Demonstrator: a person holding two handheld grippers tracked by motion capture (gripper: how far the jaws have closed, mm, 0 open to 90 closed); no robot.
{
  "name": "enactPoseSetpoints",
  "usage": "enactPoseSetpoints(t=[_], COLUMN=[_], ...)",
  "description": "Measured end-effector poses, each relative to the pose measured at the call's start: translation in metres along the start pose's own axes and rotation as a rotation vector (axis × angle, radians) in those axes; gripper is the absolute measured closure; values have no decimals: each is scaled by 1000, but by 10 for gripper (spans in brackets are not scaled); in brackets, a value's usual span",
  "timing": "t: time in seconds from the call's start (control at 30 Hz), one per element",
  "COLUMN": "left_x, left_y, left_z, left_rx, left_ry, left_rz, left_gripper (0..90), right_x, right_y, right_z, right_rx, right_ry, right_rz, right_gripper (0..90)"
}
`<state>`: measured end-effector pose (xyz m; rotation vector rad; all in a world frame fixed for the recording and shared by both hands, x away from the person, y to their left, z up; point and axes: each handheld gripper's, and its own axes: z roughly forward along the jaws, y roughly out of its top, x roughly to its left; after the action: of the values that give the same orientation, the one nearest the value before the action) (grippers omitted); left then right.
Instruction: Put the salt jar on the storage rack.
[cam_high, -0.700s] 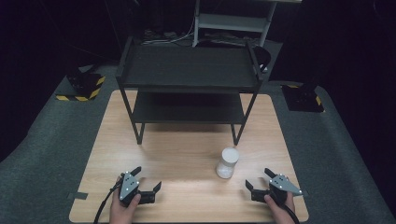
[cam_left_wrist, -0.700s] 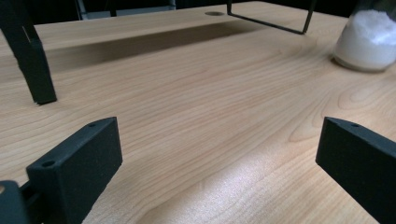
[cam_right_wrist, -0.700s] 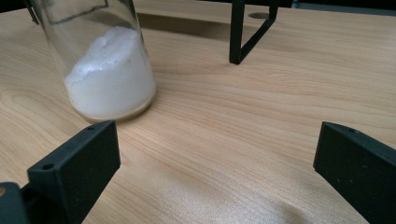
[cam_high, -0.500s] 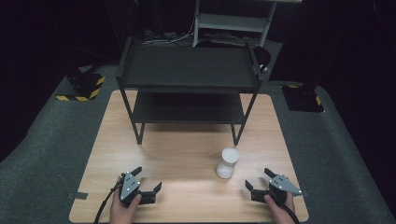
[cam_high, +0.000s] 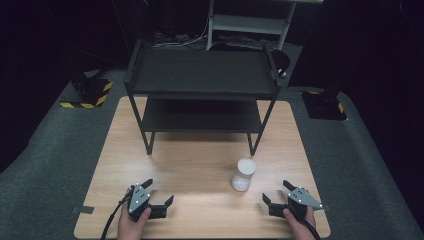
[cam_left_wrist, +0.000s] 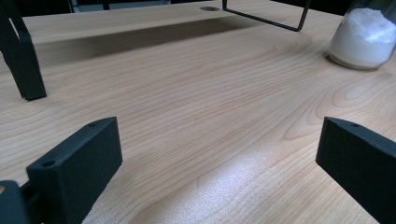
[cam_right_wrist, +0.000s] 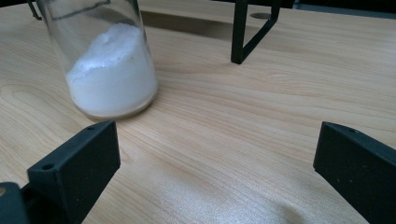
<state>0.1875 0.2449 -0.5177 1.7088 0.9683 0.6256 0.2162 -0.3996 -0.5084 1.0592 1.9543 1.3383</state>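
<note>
Nothing readable anywhere here, no labels, brands or numbers on any surface that I can spot.

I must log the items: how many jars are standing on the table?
1: the jar of white powder stands upright on the table, nearer the right gripper, before the shelf.

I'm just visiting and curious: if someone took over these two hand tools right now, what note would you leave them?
Left gripper: open, holding nothing, low at the near left of the table.
Right gripper: open, holding nothing, at the near right.
Jar of white powder: upright on the table, in front of the black shelf, nearer the right gripper, untouched.
Done: nothing yet.
Left: probably grasping the jar; the right gripper looks best placed.
</note>
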Motion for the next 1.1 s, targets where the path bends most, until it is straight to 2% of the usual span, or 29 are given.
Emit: enactPoseSetpoints(t=[0.33, 0.4, 0.5, 0.53, 0.73, 0.87, 1.1], left_x=[2, 6, 5, 5, 6, 5, 6], left_y=[1, 1, 1, 1, 1, 1, 1], left_z=[0, 0, 0, 0, 0, 0, 0], left_rx=[4, 6, 6, 6, 6, 5, 7], left_ry=[-8, -33, -32, -32, -35, -33, -35], left_rz=[1, -11, -9, -9, -5, -5, -3], left_gripper=[5, 6, 5, 5, 5, 5, 5], right_x=[3, 3, 2, 1, 6, 12, 13], right_y=[-2, -2, -2, 0, 13, 30, 53], right_z=[-1, -2, -4, -5, -9, -13, -16], right_rx=[-11, -22, -35, -41, -60, -91, -141], right_ry=[-15, -20, -17, -6, 1, 8, 27], right_rz=[-4, 4, 23, 38, 14, 17, 17], right_gripper=[7, 7, 7, 7, 8, 7, 8])
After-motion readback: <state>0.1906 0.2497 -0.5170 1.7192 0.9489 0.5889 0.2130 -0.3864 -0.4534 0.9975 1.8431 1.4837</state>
